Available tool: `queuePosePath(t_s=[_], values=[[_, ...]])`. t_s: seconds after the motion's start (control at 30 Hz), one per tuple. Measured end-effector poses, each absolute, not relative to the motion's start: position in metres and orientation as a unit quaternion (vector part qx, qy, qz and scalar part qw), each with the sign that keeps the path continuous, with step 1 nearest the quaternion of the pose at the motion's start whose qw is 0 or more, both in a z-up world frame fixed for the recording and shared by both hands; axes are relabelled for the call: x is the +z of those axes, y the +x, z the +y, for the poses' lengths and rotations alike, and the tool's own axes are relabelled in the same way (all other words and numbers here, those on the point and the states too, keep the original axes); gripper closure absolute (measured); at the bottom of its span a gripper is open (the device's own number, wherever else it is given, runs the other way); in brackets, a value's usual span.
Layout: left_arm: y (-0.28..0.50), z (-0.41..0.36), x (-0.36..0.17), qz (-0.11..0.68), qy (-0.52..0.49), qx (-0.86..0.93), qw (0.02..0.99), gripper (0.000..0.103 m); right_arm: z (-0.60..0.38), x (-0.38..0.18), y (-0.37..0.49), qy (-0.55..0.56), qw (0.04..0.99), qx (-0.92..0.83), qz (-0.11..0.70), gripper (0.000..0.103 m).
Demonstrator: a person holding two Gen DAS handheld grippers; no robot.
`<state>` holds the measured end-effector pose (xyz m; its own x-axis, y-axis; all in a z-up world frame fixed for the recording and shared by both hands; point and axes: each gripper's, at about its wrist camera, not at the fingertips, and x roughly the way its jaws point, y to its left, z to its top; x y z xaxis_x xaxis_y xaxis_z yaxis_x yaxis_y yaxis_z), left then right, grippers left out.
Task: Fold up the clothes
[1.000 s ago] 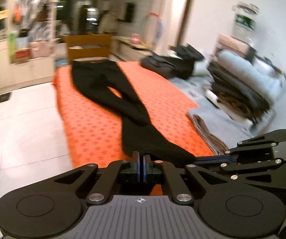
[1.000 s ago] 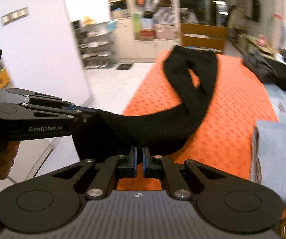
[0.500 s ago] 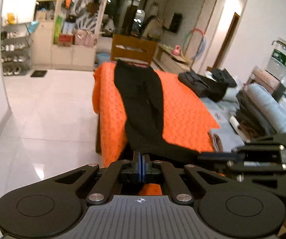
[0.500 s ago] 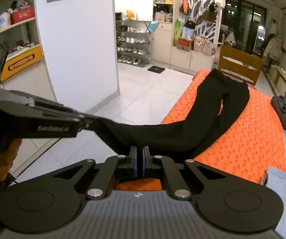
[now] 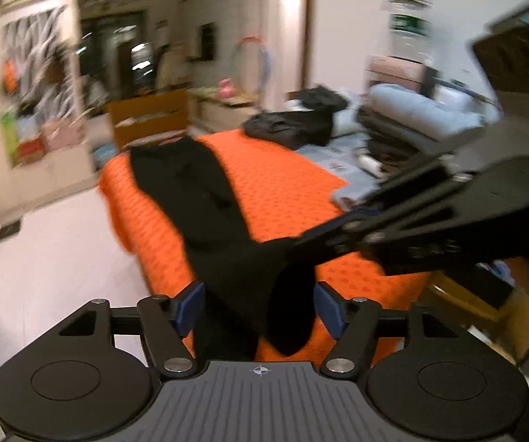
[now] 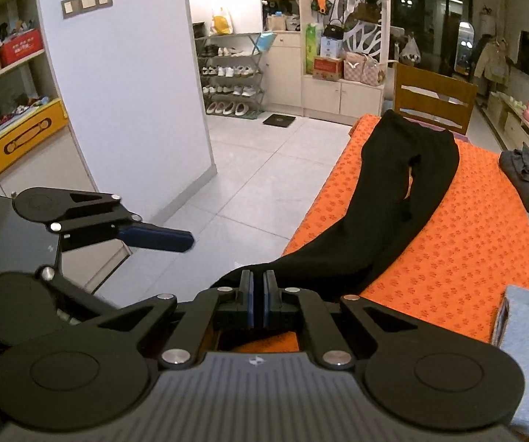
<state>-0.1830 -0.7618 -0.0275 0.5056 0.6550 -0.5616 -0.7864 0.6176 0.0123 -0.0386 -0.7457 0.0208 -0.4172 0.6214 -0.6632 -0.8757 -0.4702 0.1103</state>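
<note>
The black trousers (image 6: 404,199) lie lengthwise along the orange bed cover (image 6: 459,258), waistband at the far end by the wooden chair (image 6: 433,99), leg ends pulled off the near edge. The right tongs (image 6: 258,287) are pinched tight on a leg hem just past that near edge. The left tongs (image 5: 258,307) are opening, blue pads wide apart, with the other leg end hanging loose between them and not gripped. Left of the bed there's bare tiled floor (image 6: 249,184) up to a white wall (image 6: 124,92); right of it, folded piles crowd in. Too blurry or small to read any labels.
</note>
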Motion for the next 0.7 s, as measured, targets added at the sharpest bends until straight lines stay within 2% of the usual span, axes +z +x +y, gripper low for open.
queuePosePath(t_s=[0.1, 0.23, 0.27, 0.33, 0.37, 0.4, 0.57, 0.7], values=[[-0.180, -0.760, -0.029, 0.276, -0.100, 0.407, 0.865, 0.026, -0.743, 0.021, -0.044, -0.270, 0.462, 0.811, 0.236, 0.097], [-0.175, -0.753, -0.036, 0.288, -0.076, 0.407, 0.864, 0.027, -0.738, 0.021, -0.054, -0.264, 0.459, 0.813, 0.242, 0.097], [-0.174, -0.751, -0.038, 0.289, -0.068, 0.410, 0.862, 0.030, -0.737, 0.021, -0.056, -0.262, 0.458, 0.814, 0.243, 0.097], [-0.173, -0.747, -0.042, 0.294, -0.056, 0.411, 0.861, 0.060, -0.735, 0.021, -0.059, -0.257, 0.457, 0.815, 0.247, 0.097], [-0.173, -0.745, -0.044, 0.297, -0.051, 0.410, 0.861, 0.091, -0.734, 0.021, -0.060, -0.253, 0.457, 0.815, 0.250, 0.097], [-0.174, -0.742, -0.045, 0.300, -0.046, 0.409, 0.861, 0.097, -0.734, 0.020, -0.061, -0.251, 0.458, 0.815, 0.251, 0.097], [-0.184, -0.732, -0.044, 0.306, -0.029, 0.423, 0.852, 0.097, -0.734, 0.017, -0.052, -0.221, 0.471, 0.810, 0.270, 0.096], [-0.200, -0.722, -0.040, 0.306, -0.035, 0.440, 0.843, 0.097, -0.732, -0.009, -0.036, -0.202, 0.495, 0.789, 0.303, 0.090]])
